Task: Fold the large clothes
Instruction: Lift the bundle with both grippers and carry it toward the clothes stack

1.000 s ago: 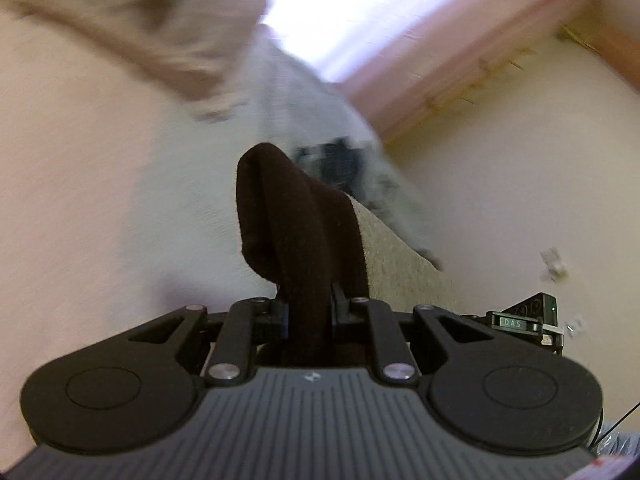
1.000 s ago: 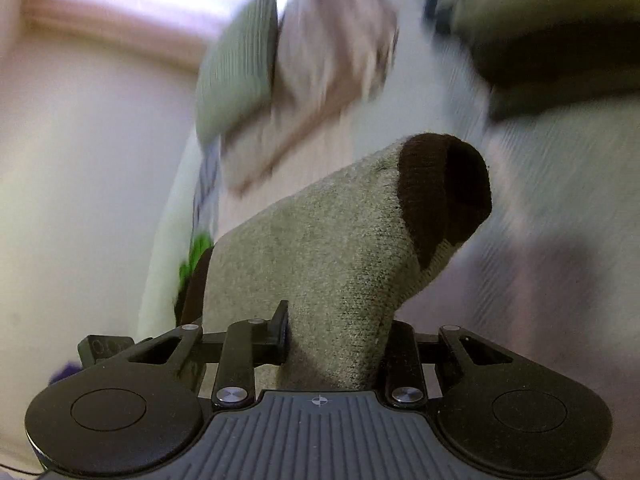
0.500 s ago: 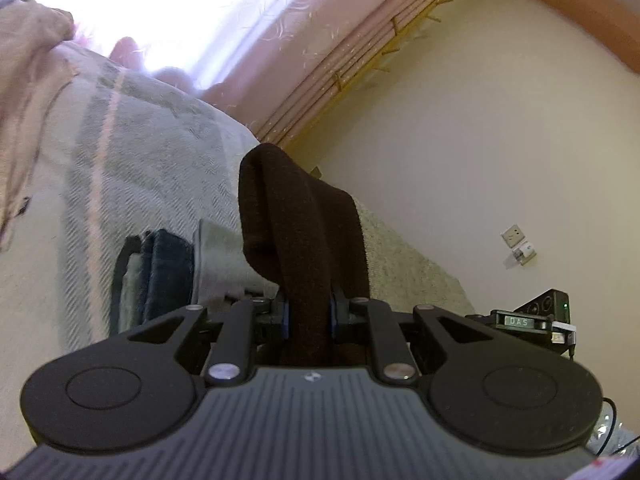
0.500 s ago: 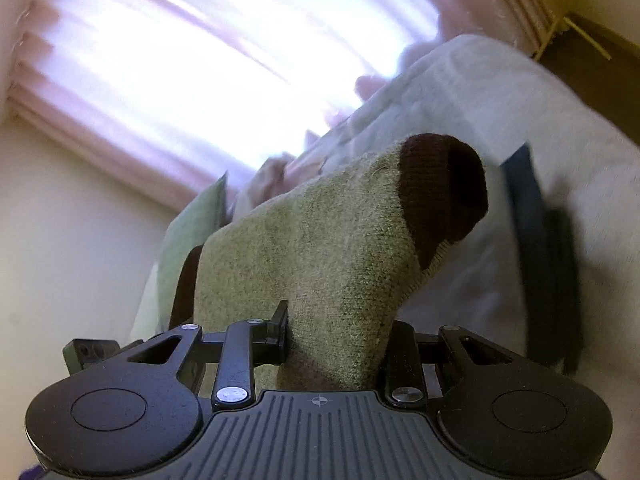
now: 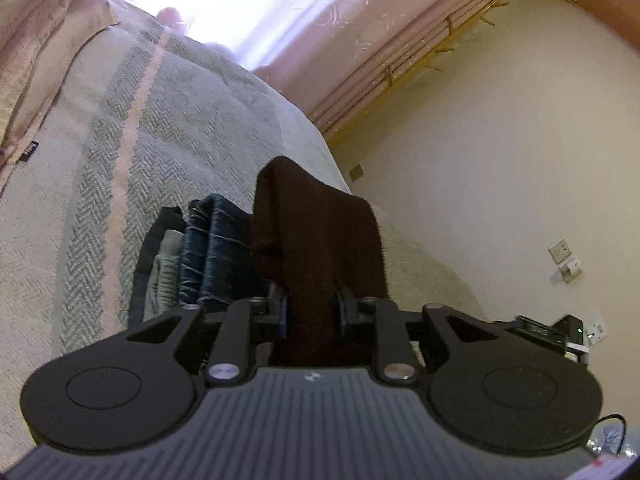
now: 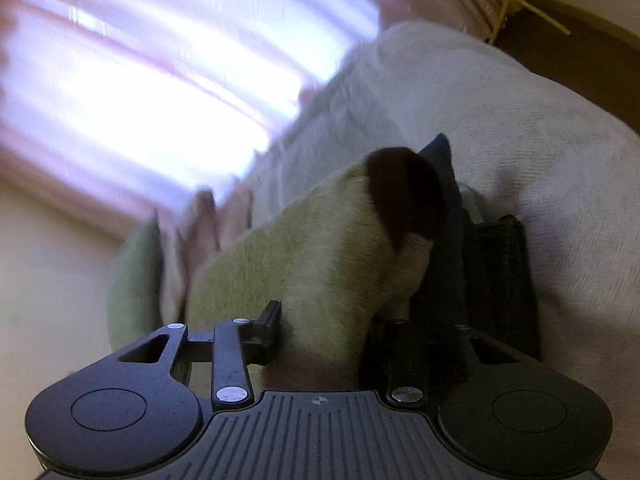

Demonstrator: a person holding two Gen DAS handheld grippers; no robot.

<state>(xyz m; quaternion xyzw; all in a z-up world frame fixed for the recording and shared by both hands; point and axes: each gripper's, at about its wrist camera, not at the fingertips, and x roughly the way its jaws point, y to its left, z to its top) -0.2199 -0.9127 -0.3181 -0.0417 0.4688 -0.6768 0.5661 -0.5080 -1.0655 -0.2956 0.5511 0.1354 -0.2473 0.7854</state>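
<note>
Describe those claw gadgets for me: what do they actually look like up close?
Both look alike: the left claw and right claw are matte black, with a ribbed grey body bearing a small crosshair mark, two round black discs at the sides, silver pivot bolts on the linkage bars, and blue pads visible on the left one.

Olive-green knitted garment (image 6: pixel 288 264), dark brown ribbed trim (image 5: pixel 320 240) at its end.
Bedspread of pale grey-green herringbone weave (image 5: pixel 192 120), crossed by one pale pink stripe (image 5: pixel 136 120).
Stack of folded clothes (image 5: pixel 200 264): dark blue denim, pale grey-green knit, black edge.
Pink crumpled bedding (image 5: pixel 44 32), small black label at the hem.
Pink curtain (image 5: pixel 384 32), faint white swirl pattern.
Cream plain wall (image 5: pixel 500 152), white socket plate (image 5: pixel 562 249).
Muted green cushion (image 6: pixel 134 280).
Black matt gripper body (image 5: pixel 312 408), grey ribbed centre panel, blue pad edges (image 5: pixel 283 312).
</note>
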